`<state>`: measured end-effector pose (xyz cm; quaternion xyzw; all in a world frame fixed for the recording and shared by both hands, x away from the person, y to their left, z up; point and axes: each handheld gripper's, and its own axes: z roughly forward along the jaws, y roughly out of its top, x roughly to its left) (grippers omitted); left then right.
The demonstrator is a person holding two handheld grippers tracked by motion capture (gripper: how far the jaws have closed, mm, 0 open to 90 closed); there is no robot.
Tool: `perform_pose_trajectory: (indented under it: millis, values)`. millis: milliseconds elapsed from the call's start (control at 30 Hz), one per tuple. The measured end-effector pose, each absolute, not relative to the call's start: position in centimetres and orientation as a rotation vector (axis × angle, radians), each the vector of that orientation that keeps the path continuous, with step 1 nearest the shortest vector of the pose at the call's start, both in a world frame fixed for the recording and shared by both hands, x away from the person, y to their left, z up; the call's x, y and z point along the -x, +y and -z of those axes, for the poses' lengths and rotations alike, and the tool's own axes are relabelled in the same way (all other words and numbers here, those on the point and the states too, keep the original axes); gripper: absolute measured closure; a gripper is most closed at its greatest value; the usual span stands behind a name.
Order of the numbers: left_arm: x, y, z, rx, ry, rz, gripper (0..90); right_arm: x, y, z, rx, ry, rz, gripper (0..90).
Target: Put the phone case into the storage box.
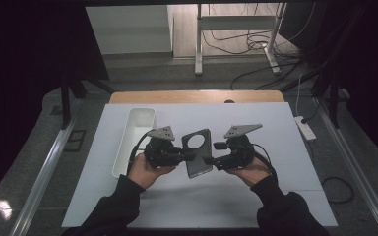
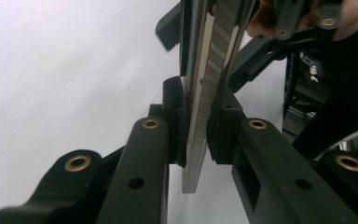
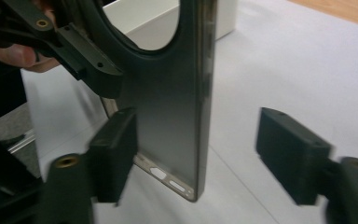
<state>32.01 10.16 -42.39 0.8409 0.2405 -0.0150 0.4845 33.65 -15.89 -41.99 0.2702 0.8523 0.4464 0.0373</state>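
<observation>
1. My left gripper (image 2: 196, 128) has its fingers clamped on the edge of the phone case (image 1: 197, 152).
2. My right gripper (image 3: 200, 156) – fingers apart around the case's lower end, one perhaps touching.
3. The case hangs above the desk (image 1: 256, 196) – white tray (image 1: 133, 140) to its left.

Grey phone case (image 1: 197, 153); white tray (image 1: 137, 129); black jaws.

A phone (image 1: 197, 153) sits up off the tabletop (image 1: 256, 196), between the left tool (image 1: 189, 156) and the right tool (image 1: 210, 161). A tray (image 1: 134, 140) lies left of them.
</observation>
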Motion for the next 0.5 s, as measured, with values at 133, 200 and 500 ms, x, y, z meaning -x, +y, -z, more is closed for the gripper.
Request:
perform_pose_trajectory:
  millis: [133,200,500]
  values:
    - [-31.9,9.9,42.5,-2.057,0.543,0.066,79.0,-33.5,-15.7,42.1,-0.784,2.652,-1.372,44.4]
    - [-31.8,9.7,42.5,-2.058,0.524,0.079,78.9,-33.4,-15.7,42.1,-0.753,2.665,-1.387,56.5]
    - [-32.4,10.7,42.6,-2.017,0.578,0.061,74.6,-32.9,-15.8,41.4,-0.654,2.69,-1.443,80.6]
